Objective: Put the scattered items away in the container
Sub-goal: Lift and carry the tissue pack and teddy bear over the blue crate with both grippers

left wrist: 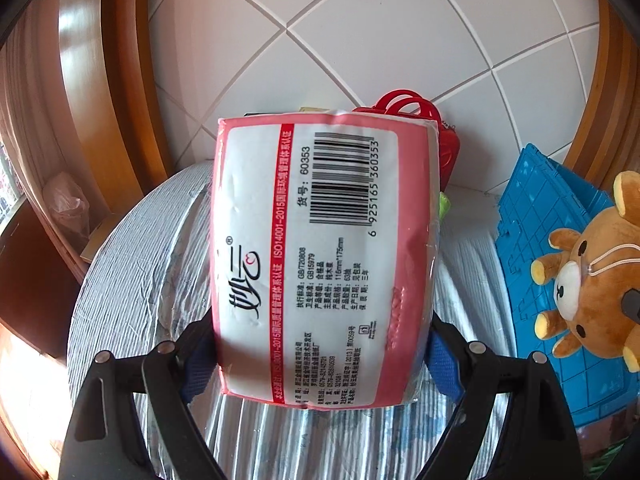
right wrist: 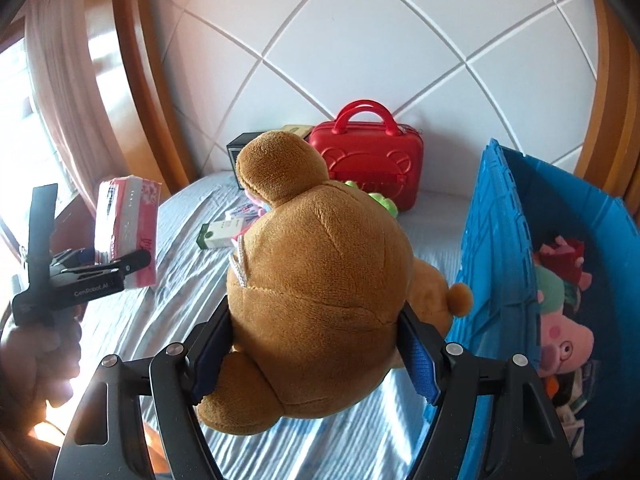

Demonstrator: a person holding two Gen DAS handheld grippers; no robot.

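Teddy bear (right wrist: 320, 280) sits clamped in the right gripper (right wrist: 312, 364) over the bed (right wrist: 192, 280), beside the blue crate (right wrist: 500, 240); the left gripper (left wrist: 320, 360) clasps a tissue pack (left wrist: 324, 248), red case (right wrist: 368, 164) beyond.

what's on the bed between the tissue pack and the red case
In the right wrist view, between the tissue pack and red case lie a white-green carton and a dark box.

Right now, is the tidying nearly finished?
Partly. A pig plush already lies in the blue bin. The left hand-held gripper holds a tissue pack; the right hand-held gripper holds a teddy bear. A red case and small boxes remain on the bed.
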